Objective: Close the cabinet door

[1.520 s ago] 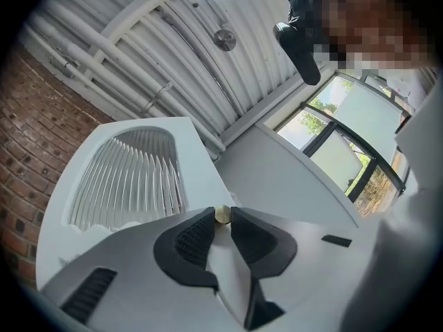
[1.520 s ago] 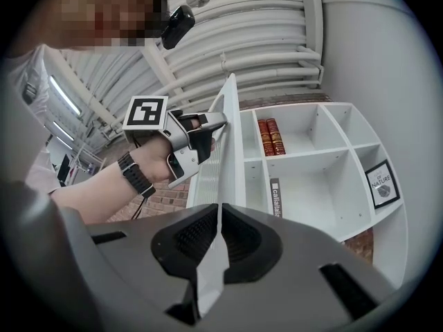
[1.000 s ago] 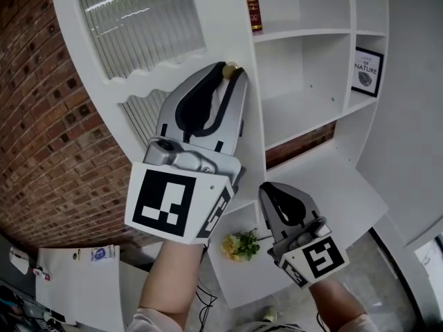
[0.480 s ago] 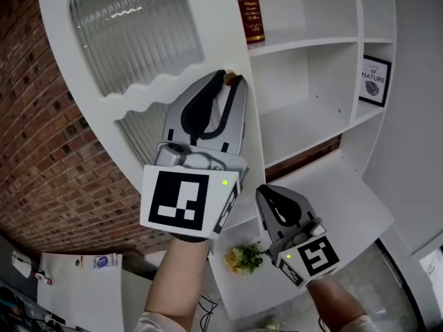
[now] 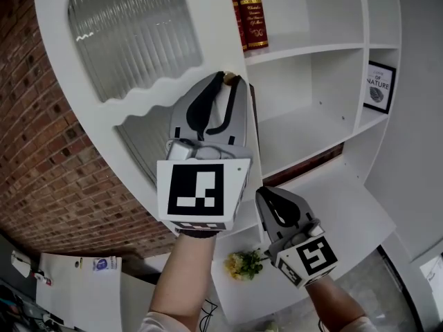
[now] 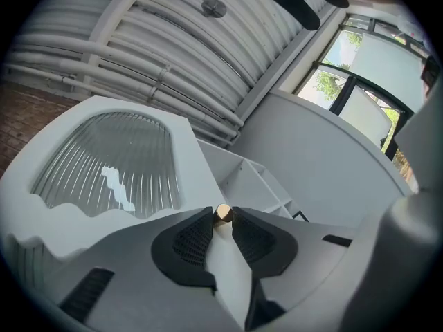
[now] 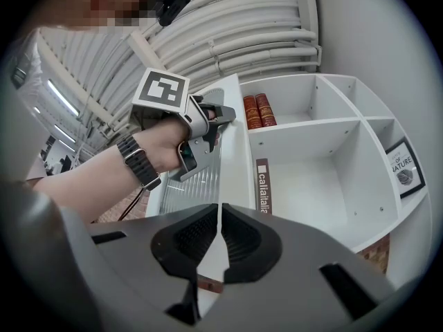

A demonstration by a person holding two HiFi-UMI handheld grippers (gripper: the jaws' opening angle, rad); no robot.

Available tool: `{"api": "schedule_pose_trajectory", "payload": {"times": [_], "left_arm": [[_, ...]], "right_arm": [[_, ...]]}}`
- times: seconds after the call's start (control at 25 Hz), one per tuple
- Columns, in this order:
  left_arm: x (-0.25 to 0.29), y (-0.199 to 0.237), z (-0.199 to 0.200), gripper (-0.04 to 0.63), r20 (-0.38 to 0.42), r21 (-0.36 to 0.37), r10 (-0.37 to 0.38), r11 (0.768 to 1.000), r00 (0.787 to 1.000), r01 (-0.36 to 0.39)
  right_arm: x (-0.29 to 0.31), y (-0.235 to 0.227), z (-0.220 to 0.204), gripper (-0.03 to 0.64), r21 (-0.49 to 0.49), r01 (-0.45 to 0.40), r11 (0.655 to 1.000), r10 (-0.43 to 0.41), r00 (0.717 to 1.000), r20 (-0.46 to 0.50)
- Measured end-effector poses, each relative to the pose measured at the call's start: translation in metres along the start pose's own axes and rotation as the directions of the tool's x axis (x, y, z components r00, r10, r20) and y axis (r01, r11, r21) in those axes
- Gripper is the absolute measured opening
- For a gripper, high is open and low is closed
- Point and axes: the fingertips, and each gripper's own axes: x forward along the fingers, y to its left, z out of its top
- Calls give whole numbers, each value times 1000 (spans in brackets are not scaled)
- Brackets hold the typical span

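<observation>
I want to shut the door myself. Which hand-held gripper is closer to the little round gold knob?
Left. The left hand-held gripper holds the small round brass knob on the white cabinet door between its tips. The right hand-held gripper sits lower, apart from the knob, shut.

A small black-framed print (image 5: pixel 378 87), standing in a side compartment of the white shelf unit (image 5: pixel 325 47), carries the capitals "OF NATURE" above a grey leaf picture. A finer line above them is too small to read. In the right gripper view the same print (image 7: pixel 405 171) shows "NATURE".

A brown upright strip (image 7: pixel 261 185), just beside the edge of the white cabinet door (image 7: pixel 234 151), bears a white square and white lower-case lettering that reads roughly "caliaitalia".

Two red book spines (image 5: pixel 248 12) on the upper shelf have gold lettering, too small to read.

The large black-and-white square marker (image 5: pixel 197 194) and the smaller one (image 5: pixel 315 254) show block patterns only, no letters.
</observation>
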Motion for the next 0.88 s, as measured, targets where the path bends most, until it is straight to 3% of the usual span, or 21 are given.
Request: {"api": "schedule_pose_trajectory", "payload": {"times": [0.56,0.88], "left_arm": [[23,19,-24,92,-43,78,113,991,993,-109],[23,17,-24,92,-25,90,128,988,991,-126]], "right_arm": [[9,-9,-5,20,16,-9,1000,9,1000,0],[9,-14,-7,20,23,-8,1000,8,1000,-9]]}}
